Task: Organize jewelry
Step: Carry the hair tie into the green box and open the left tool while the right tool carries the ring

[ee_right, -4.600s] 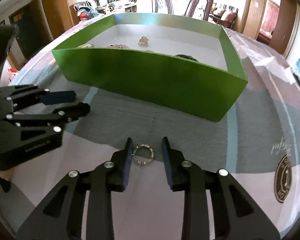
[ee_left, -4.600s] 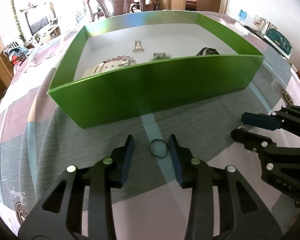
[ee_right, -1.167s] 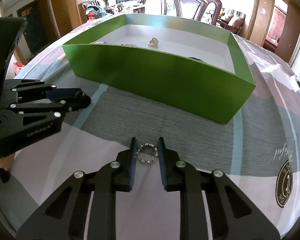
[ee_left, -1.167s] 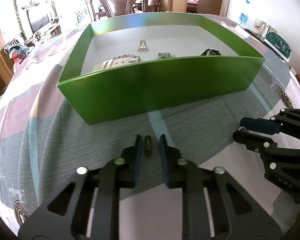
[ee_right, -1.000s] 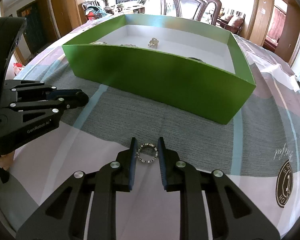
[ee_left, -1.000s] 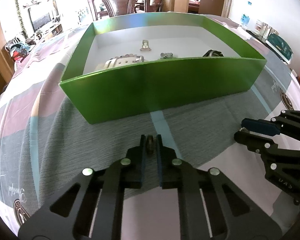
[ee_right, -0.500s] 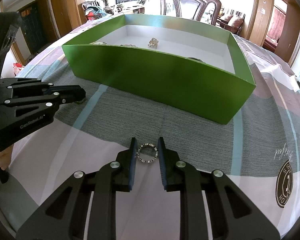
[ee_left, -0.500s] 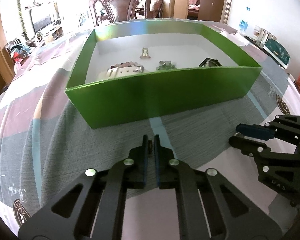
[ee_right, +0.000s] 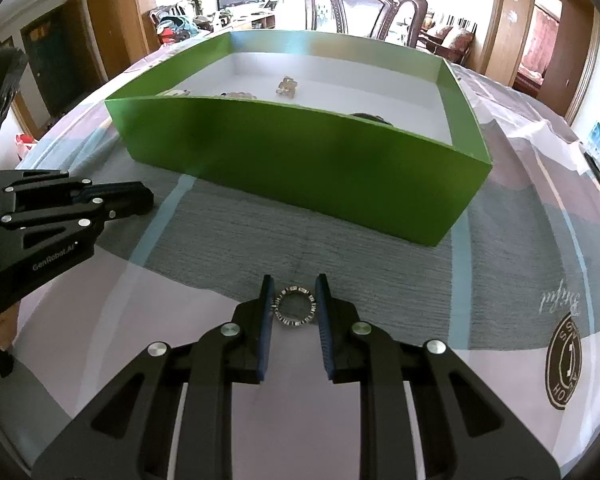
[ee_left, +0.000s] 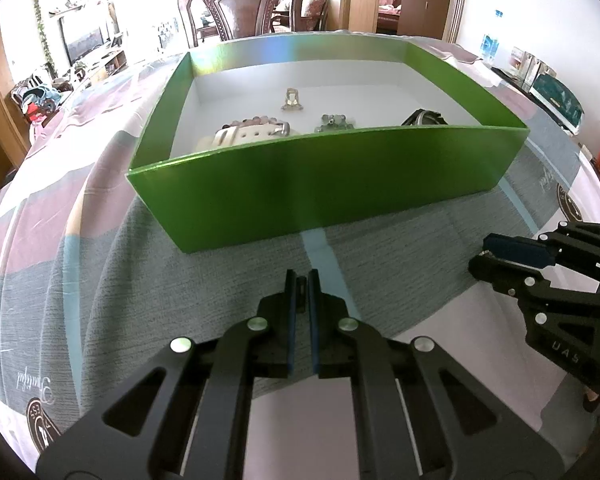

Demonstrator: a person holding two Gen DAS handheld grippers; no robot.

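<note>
We have 2 rings pinched: the plain ring (ee_left: 301, 286) stands edge-on in our left claw (ee_left: 301, 294), the studded ring (ee_right: 295, 306) lies flat in our right claw (ee_right: 295, 300). The green box (ee_left: 320, 184) sits straight ahead, toward the top of both frames, nearer our left.

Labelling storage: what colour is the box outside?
Green box, white inside; clearest in the left wrist view.

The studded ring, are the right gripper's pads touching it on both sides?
Touching. The right wrist view shows the studded ring pinched in the right gripper, no gap at either pad.
</note>
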